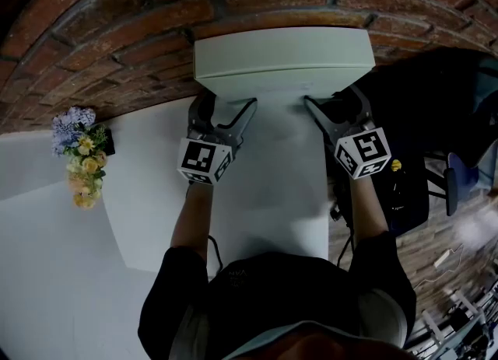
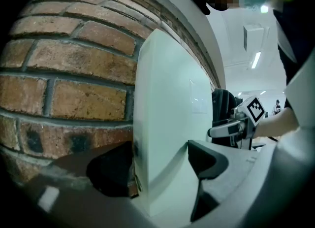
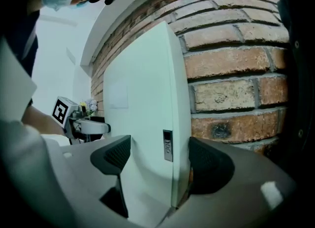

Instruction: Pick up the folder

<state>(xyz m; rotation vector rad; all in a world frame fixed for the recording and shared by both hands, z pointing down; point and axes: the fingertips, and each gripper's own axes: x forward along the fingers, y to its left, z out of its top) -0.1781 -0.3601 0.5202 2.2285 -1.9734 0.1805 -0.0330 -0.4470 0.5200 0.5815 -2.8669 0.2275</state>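
Observation:
A pale, thick folder stands upright on the white table, its back against the brick wall. My left gripper straddles its left end and my right gripper its right end. In the left gripper view the folder sits between the wide jaws of the left gripper, and the right gripper shows beyond it. In the right gripper view the folder's spine edge lies between the spread jaws of the right gripper. Neither pair of pads visibly presses on it.
A small bunch of flowers stands on the table to the left. The table's right edge runs just under my right hand. Beyond it are a dark chair and cables on a wooden floor.

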